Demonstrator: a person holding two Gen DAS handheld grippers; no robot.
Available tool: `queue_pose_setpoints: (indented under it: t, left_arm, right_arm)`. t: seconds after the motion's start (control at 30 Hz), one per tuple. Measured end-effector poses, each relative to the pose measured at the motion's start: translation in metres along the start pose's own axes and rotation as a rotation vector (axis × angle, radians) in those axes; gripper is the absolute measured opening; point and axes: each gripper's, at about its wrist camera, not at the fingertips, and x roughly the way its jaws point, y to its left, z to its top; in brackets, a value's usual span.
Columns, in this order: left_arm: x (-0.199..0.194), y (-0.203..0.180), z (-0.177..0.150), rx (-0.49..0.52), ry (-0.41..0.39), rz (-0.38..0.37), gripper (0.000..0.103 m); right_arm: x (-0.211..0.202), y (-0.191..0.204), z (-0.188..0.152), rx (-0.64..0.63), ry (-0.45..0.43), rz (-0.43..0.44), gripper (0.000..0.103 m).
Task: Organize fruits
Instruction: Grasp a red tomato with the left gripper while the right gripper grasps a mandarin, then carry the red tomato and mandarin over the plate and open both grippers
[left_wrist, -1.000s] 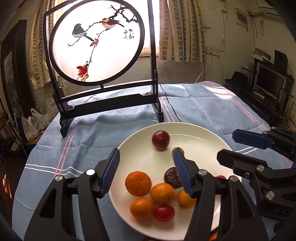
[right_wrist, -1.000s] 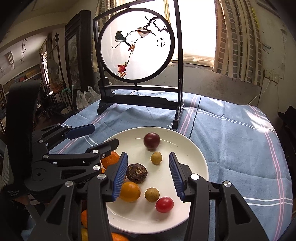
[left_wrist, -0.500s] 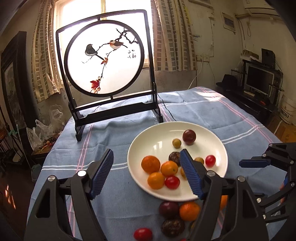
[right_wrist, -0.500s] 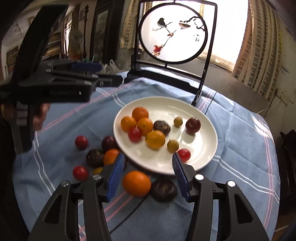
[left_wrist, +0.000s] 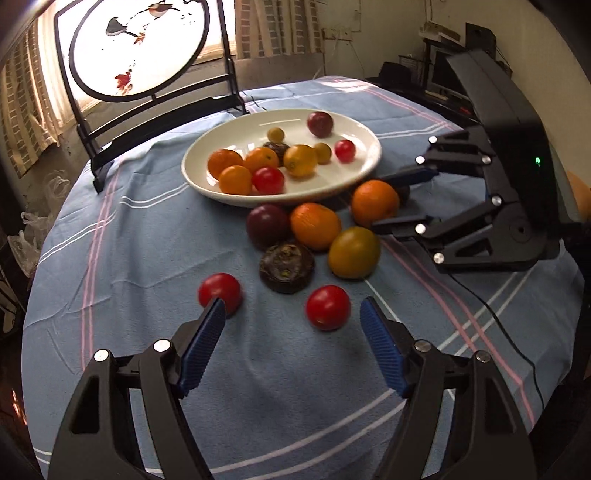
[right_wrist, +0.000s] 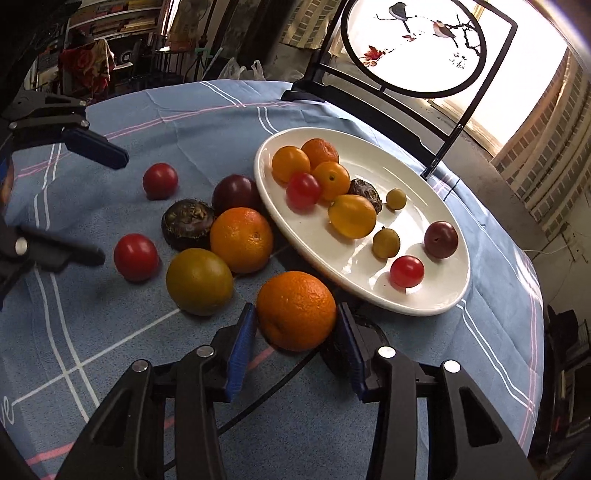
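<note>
Blue ribbed pads on your left tool (left_wrist: 291, 314) are spread wide, a glossy red tomato (left_wrist: 327, 307) between them on the cloth-covered bench (left_wrist: 110, 240). Right wrist view: your right tool (right_wrist: 295, 323) brackets a dimpled orange (right_wrist: 295, 310), pads at its sides; firm pinch unclear. White oval plate (right_wrist: 424, 299) sits just beyond.

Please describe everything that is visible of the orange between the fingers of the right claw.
The orange is round, bright, with dimpled peel and a small stem dimple facing the camera. It looks whole and sits on the blue striped tablecloth, just in front of the white plate, apart from its rim. The right claw brackets it with a blue pad close on each side; firm contact cannot be told. A dark fruit lies beside it.
</note>
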Motion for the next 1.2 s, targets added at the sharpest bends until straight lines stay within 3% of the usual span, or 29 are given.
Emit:
queue_pose_setpoints:
  t: [0.17, 0.27, 0.3, 0.37, 0.47, 0.63, 0.93, 1.07, 1.2]
  left_arm:
    - [0.020, -0.015, 0.004, 0.009, 0.031, -0.051, 0.070]
    - [0.029, -0.018, 0.005, 0.005, 0.066, -0.071, 0.051]
    - [0.033, -0.019, 0.005, 0.003, 0.080, -0.071, 0.037]
    - [0.035, -0.018, 0.005, -0.007, 0.083, -0.061, 0.029]
    - [0.025, -0.017, 0.008, -0.017, 0.059, -0.074, 0.028]
    - [-0.006, -0.011, 0.031, -0.026, -0.053, -0.041, 0.028]
    - [-0.025, 0.024, 0.132, -0.192, -0.293, 0.199, 0.028]
    - [-0.015, 0.038, 0.163, -0.268, -0.329, 0.279, 0.028]
    - [0.006, 0.048, 0.173, -0.322, -0.310, 0.309, 0.028]
  right_arm:
    - [-0.012, -0.005, -0.004, 0.032, -0.006, 0.013, 0.043]
    - [-0.020, -0.016, -0.009, 0.086, -0.017, 0.028, 0.043]
    - [-0.022, -0.018, -0.011, 0.098, -0.021, 0.032, 0.043]
    - [-0.025, -0.021, -0.015, 0.117, -0.026, 0.032, 0.043]
    - [-0.028, -0.024, -0.017, 0.135, -0.031, 0.035, 0.043]
    - [-0.046, -0.035, -0.011, 0.179, -0.087, 0.048, 0.043]
    - [-0.093, -0.083, 0.051, 0.329, -0.330, -0.038, 0.043]
    - [-0.089, -0.104, 0.072, 0.412, -0.382, -0.058, 0.043]
    - [-0.068, -0.115, 0.078, 0.482, -0.379, -0.043, 0.043]
